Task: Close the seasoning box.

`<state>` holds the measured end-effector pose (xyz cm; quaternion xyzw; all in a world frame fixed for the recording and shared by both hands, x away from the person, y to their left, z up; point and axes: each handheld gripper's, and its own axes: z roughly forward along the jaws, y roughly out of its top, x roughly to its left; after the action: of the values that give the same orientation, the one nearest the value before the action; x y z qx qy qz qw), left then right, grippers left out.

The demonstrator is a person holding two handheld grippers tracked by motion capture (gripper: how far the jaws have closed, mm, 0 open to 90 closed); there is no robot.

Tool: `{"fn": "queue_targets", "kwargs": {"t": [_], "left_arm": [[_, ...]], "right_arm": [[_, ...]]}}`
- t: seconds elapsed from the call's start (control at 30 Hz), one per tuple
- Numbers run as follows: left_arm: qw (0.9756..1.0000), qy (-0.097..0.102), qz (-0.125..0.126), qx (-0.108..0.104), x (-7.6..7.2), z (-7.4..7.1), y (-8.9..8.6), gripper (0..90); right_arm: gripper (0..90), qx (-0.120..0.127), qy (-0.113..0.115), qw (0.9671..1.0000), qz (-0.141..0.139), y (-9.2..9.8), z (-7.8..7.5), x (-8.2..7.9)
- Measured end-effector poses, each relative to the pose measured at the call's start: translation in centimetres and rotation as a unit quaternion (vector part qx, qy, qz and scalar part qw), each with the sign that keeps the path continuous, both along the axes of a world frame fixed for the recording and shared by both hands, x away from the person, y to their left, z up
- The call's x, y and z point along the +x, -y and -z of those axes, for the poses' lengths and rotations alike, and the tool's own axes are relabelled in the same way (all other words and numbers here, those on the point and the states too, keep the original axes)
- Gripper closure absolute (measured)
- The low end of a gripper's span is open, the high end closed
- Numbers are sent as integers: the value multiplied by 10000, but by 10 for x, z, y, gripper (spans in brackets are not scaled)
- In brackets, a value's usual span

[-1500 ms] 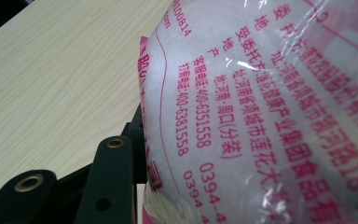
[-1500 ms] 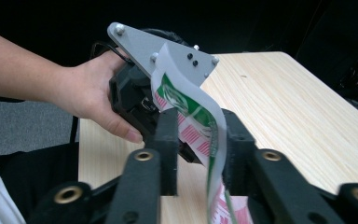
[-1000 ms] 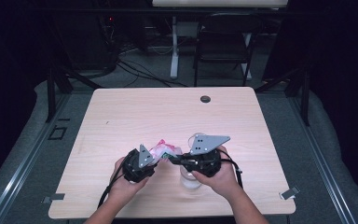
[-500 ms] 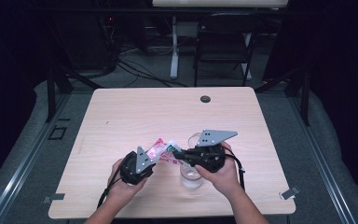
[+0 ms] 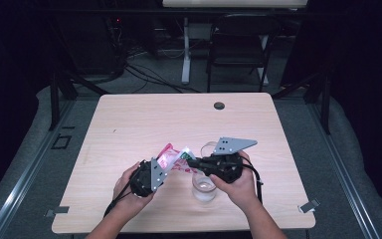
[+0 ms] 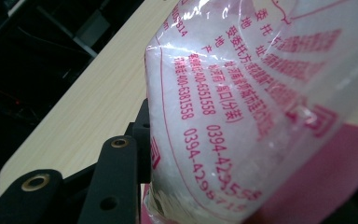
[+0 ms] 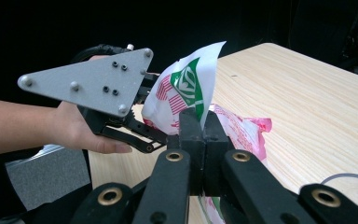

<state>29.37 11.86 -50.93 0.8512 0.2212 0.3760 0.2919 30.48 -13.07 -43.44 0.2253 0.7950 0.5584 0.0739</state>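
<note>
The right gripper (image 7: 200,122) has its jaws closed flat on the top edge of the plastic bag (image 7: 182,93). The left gripper (image 5: 155,172), jaws part open, clamps the bag's body from nine o'clock. The bag hangs above the table (image 5: 129,129), with a glass (image 5: 204,188) at five o'clock. The left gripper view resolves the red print; the right gripper view shows a green logo.

Wooden table (image 5: 129,119). Left gripper (image 5: 163,165) and right gripper (image 5: 191,162) both meet a pink-and-white printed plastic bag (image 5: 171,158), held above the near centre. Clear glass cup (image 5: 204,186) stands below the right gripper. Small dark round disc (image 5: 219,105) lies near the far edge.
</note>
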Motion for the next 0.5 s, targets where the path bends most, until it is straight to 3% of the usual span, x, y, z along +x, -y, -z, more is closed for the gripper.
{"fn": "queue_targets", "kwargs": {"t": [0.5], "left_arm": [[9983, 331, 98, 473, -1, -5, 7, 616]], "right_arm": [[900, -2, 49, 10000, 52, 3, -2, -3]]}}
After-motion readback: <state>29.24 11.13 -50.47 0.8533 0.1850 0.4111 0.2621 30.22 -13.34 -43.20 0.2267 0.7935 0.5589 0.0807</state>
